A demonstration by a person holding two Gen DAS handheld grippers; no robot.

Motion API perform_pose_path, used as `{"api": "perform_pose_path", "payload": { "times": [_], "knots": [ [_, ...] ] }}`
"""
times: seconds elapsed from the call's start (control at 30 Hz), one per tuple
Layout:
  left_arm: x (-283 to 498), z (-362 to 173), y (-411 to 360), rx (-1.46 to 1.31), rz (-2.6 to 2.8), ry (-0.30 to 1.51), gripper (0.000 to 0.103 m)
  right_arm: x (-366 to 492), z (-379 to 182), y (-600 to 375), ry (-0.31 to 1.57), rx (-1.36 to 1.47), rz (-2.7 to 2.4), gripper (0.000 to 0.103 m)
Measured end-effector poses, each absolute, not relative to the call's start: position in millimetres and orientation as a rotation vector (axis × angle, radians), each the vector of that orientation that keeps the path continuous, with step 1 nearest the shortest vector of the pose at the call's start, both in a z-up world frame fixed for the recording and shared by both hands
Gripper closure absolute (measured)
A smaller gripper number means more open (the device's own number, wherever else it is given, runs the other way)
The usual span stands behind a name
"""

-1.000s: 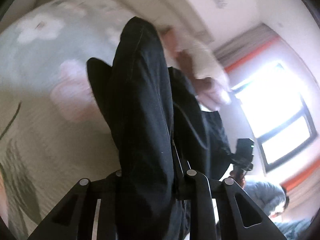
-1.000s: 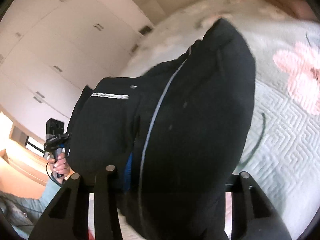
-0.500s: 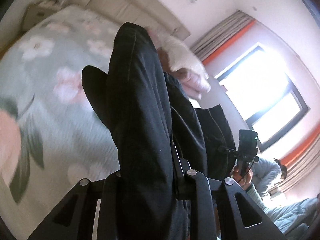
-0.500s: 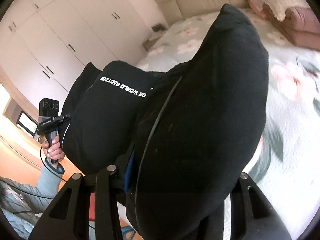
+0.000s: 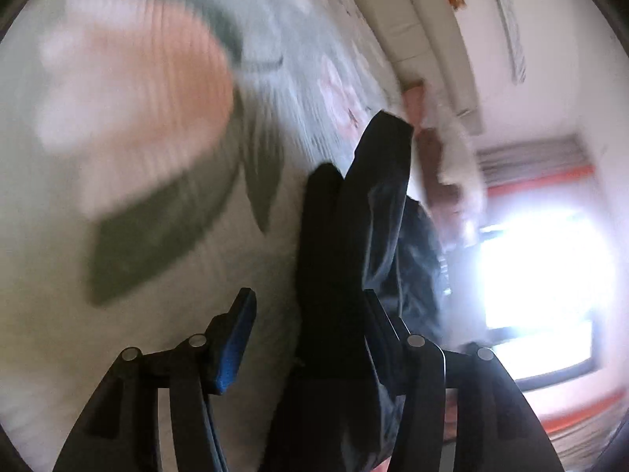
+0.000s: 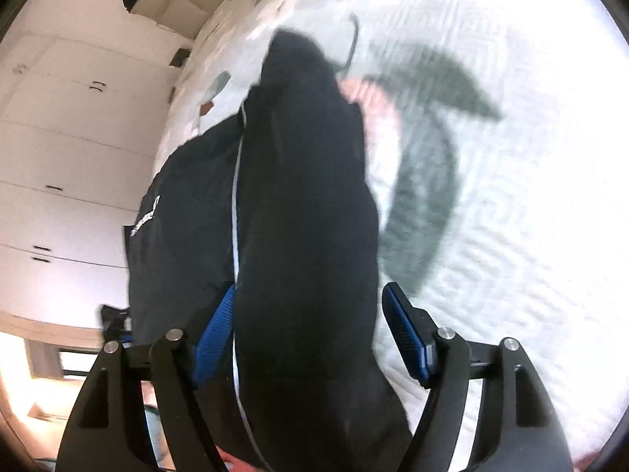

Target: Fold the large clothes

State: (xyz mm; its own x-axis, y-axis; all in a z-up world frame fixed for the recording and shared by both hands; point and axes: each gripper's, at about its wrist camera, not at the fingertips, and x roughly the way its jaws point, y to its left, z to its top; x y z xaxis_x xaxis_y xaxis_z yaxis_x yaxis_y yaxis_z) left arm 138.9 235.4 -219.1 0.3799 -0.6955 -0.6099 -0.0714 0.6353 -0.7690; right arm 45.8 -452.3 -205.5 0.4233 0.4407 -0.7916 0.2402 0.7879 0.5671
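- Both grippers have just been opening their jaws, and the black garment [image 6: 302, 204] is slipping out of a grip that half a second ago was pinching it tight on each side.
- The left gripper [image 5: 310, 314] is standing spread now: its blue pad [image 5: 236, 338] is hanging clear of the cloth, while the fabric is only leaning against the other finger.
- The right gripper [image 6: 310, 314] is gaping too, with a sliver of quilt showing between its right pad [image 6: 405, 334] and the fold; the left pad is barely brushing the cloth.
- Compared with a second ago, the flowered quilt [image 6: 511, 196] is filling far more of both views, so the hands look to be lowering the garment onto the bed.
- I'd judge this to be the laying-down of a fold, with the cloth about to settle on the bed.
- The garment is lying bunched between both pairs of fingers, running away over the quilt.
- Pillows [image 5: 456, 165] and a headboard [image 5: 412, 31] are sitting well beyond; a wardrobe [image 6: 70, 149] is off to the side. Nothing seems to be blocking the landing spot.
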Motion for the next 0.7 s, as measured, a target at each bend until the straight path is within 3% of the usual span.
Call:
{"api": "perform_pose_path", "payload": {
  "times": [0.13,0.27,0.47,0.57,0.7],
  "knots": [
    [126.7,-141.8,208.7,-0.482,-0.372,1.000,0.047,33.3,-134.0,-418.5,0.948,0.374,-0.023,0.023],
    [123.0,-108.7,158.8,-0.398,-0.438,0.917,0.043,35.1,-97.9,-351.1,0.848,0.396,0.079,0.022],
    [117.9,-141.6,73.1,-0.283,-0.490,1.055,0.043,50.9,-161.9,-260.4,1.140,0.185,0.000,0.022],
    [117.2,-177.5,59.2,-0.281,-0.413,1.112,0.037,38.2,-190.1,-256.6,1.140,0.067,-0.052,0.019],
    [118.0,-171.8,51.7,-0.239,-0.368,1.079,0.035,41.3,-196.1,-251.2,1.134,0.073,-0.094,0.017]
  ]
}}
